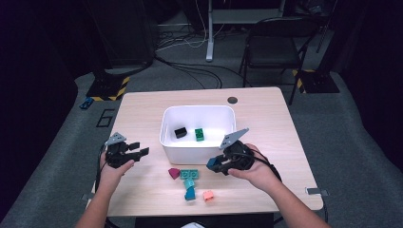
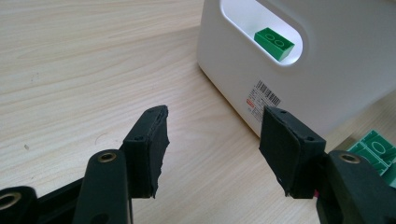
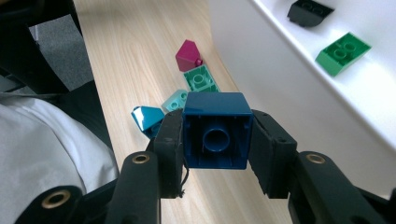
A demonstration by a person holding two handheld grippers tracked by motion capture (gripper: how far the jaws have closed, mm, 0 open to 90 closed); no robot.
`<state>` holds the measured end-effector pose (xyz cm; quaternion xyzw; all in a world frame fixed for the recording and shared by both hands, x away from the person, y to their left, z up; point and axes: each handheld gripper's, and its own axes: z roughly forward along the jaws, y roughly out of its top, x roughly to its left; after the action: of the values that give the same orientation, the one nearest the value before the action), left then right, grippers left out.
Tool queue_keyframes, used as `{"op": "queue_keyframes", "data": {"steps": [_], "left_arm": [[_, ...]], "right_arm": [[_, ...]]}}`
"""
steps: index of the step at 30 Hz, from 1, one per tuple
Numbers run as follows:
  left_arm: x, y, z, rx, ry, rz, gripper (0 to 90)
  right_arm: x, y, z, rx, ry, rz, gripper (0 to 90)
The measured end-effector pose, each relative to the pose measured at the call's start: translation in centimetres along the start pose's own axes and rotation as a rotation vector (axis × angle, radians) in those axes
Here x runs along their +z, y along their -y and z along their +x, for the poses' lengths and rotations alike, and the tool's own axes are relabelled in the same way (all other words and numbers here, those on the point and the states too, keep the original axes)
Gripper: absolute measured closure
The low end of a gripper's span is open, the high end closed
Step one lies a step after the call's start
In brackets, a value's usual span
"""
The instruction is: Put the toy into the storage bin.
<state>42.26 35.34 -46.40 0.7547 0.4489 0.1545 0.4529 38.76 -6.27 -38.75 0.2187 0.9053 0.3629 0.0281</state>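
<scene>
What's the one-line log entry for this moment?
right gripper: shut on dark blue brick, beside white bin | left gripper: open, empty | in bin: black brick, green brick

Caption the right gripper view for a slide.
Right gripper clamps a dark blue brick beside the white bin.

Glossy plastic blue brick [image 3: 215,130], matt pale wood-grain table [image 1: 142,109].

The dark blue brick [image 3: 215,131] is a small square block, clamped between the right gripper's [image 1: 219,166] jaws with its hollow underside — one round tube inside — facing the camera. It hangs above the table — just beside the white bin's [image 1: 166,142] near wall.
</scene>
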Motion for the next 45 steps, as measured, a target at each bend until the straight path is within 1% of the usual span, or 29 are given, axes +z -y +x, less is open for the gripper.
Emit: {"op": "queue_keyframes", "data": {"steps": [2,3,6,7,8,13,20,21,24,27,29,32,33,35,37,41,45], "left_arm": [[0.0,0.0,0.0,0.000,0.001,0.000,41.6],[0.0,0.0,0.0,0.001,0.001,0.000,41.6],[0.0,0.0,0.0,0.001,0.001,0.002,41.6],[0.0,0.0,0.0,0.001,0.001,0.002,41.6],[0.0,0.0,0.0,0.001,0.001,0.002,41.6],[0.0,0.0,0.0,-0.002,-0.001,-0.001,41.6],[0.0,0.0,0.0,-0.001,0.000,-0.001,41.6],[0.0,0.0,0.0,-0.001,0.000,-0.001,41.6],[0.0,0.0,0.0,-0.003,0.000,-0.003,41.6],[0.0,0.0,0.0,-0.003,-0.001,-0.006,41.6],[0.0,0.0,0.0,0.000,-0.001,-0.002,41.6],[0.0,0.0,0.0,-0.005,-0.003,-0.012,41.6],[-0.1,0.0,0.0,-0.003,0.003,-0.005,41.6],[-0.1,0.0,0.0,-0.004,0.003,-0.006,41.6],[-0.1,0.0,0.0,-0.005,0.003,-0.006,41.6],[-0.1,0.0,0.0,-0.006,0.005,-0.006,41.6],[0.0,0.0,0.0,-0.007,0.006,-0.008,41.6]], "right_arm": [[-0.3,-0.4,0.0,-0.008,-0.003,-0.010,58.5],[-0.4,-0.6,0.1,-0.004,-0.002,-0.010,58.5],[-0.7,-1.3,0.1,-0.019,0.002,-0.011,58.5],[-0.8,-1.5,0.1,-0.026,0.001,-0.012,58.5],[-0.9,-1.7,0.1,-0.020,-0.008,-0.008,58.5],[-1.4,-3.0,-0.1,-0.038,-0.009,-0.022,58.5],[-2.0,-4.8,-0.5,-0.048,0.005,-0.013,58.6],[-2.0,-5.1,-0.7,-0.043,-0.001,-0.011,58.5],[-2.1,-5.8,-1.1,-0.049,0.006,-0.015,58.6],[-2.1,-6.5,-1.6,-0.065,0.016,-0.011,58.5],[-2.1,-6.9,-1.9,-0.066,0.029,-0.011,58.5],[-2.0,-7.5,-2.6,-0.068,0.038,-0.007,58.5],[-2.0,-7.7,-2.8,-0.062,0.040,-0.007,58.5],[-1.9,-8.0,-3.3,-0.060,0.044,-0.010,58.5],[-1.8,-8.2,-3.7,-0.057,0.050,-0.015,58.5],[-1.2,-8.8,-4.6,-0.056,0.057,-0.007,58.5],[-0.6,-9.4,-5.2,-0.048,0.055,-0.002,58.5]]}}
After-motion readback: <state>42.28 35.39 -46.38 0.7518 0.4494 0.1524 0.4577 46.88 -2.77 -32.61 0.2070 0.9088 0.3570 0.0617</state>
